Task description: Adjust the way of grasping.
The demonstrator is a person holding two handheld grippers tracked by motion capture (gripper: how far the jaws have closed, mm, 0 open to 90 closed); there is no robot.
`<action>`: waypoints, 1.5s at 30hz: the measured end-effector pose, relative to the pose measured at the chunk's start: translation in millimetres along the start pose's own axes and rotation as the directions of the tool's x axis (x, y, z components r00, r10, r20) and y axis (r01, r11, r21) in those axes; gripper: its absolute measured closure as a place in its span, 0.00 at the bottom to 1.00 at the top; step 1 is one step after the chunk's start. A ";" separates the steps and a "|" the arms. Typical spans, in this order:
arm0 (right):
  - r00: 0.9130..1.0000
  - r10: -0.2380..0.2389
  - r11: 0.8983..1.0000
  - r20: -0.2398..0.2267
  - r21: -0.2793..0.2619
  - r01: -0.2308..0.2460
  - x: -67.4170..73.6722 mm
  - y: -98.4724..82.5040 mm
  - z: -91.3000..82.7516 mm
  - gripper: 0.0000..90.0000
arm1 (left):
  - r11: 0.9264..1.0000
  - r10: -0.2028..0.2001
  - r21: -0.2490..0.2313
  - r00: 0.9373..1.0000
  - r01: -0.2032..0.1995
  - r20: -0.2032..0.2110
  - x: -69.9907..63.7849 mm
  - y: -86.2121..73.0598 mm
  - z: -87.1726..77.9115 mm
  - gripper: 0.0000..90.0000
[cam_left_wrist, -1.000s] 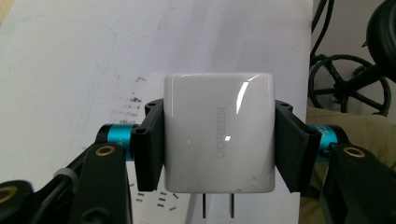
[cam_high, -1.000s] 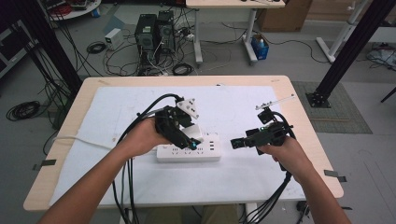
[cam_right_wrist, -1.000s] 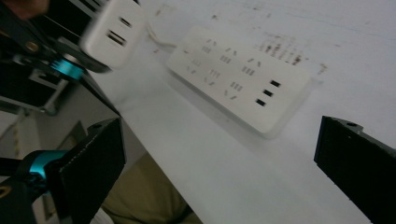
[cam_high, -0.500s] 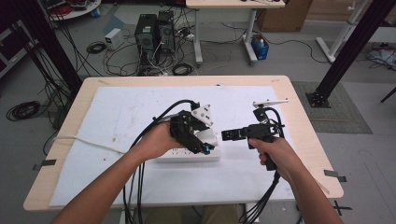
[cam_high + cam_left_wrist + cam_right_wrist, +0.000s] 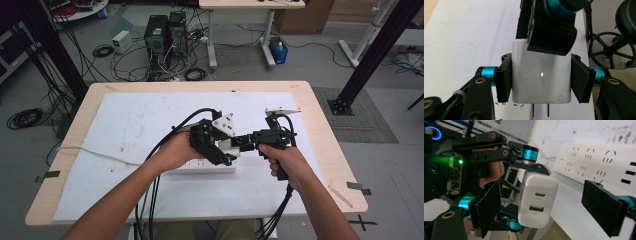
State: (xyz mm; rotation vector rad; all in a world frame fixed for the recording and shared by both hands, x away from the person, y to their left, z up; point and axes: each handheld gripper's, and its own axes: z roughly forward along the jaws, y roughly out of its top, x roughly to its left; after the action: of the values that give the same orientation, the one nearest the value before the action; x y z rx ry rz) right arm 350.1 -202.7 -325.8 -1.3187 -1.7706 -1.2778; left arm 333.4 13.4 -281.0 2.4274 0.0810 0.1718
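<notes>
Both tongs meet mid-table: left tongs (image 5: pixel 541 80) clamp the white charger (image 5: pixel 541 75), right tongs (image 5: pixel 549 210) gape wide.

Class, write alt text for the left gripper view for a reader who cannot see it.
A white charger is clamped between the left gripper's two black jaws, its two metal prongs pointing toward the camera. The right gripper reaches in from above, over the white mat.

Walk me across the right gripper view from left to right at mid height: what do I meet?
Green-lit circuit board → right gripper's near black padded jaw → white two-port wall charger, clamped by the left gripper → white power strip → right gripper's other black padded jaw, standing apart from the charger.
</notes>
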 end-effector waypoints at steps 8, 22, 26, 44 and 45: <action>0.999 0.039 0.999 -0.025 0.004 -0.039 -3.4 1.2 5.0 0.26 | 1.000 0.016 0.008 1.000 -0.016 -0.001 0.5 0.8 3.0 0.47; 0.990 0.115 0.993 -0.077 0.032 -0.113 -12.9 -0.5 12.5 0.66 | 0.999 0.045 -0.003 0.999 -0.045 -0.018 -1.6 1.5 7.2 0.47; 0.989 0.120 0.992 -0.083 0.041 -0.117 -14.1 -1.0 12.0 0.68 | 0.998 0.068 0.007 0.997 -0.068 -0.028 -4.1 2.3 9.1 0.47; 0.966 -0.141 0.990 0.216 0.023 0.139 -11.7 -3.2 -20.1 0.69 | 0.967 -0.209 0.128 0.974 0.220 -0.092 22.2 -58.9 -20.9 0.22; 0.958 -0.165 0.986 0.234 0.039 0.161 -10.5 -2.5 -21.3 0.69 | 0.967 -0.209 0.128 0.974 0.220 -0.092 22.2 -58.9 -20.9 0.22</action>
State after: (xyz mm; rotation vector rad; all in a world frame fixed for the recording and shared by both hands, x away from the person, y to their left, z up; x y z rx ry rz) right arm 349.5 -226.5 -327.8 -1.3860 -2.0896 -1.2272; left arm 351.5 73.8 -301.4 2.5274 0.4020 0.1662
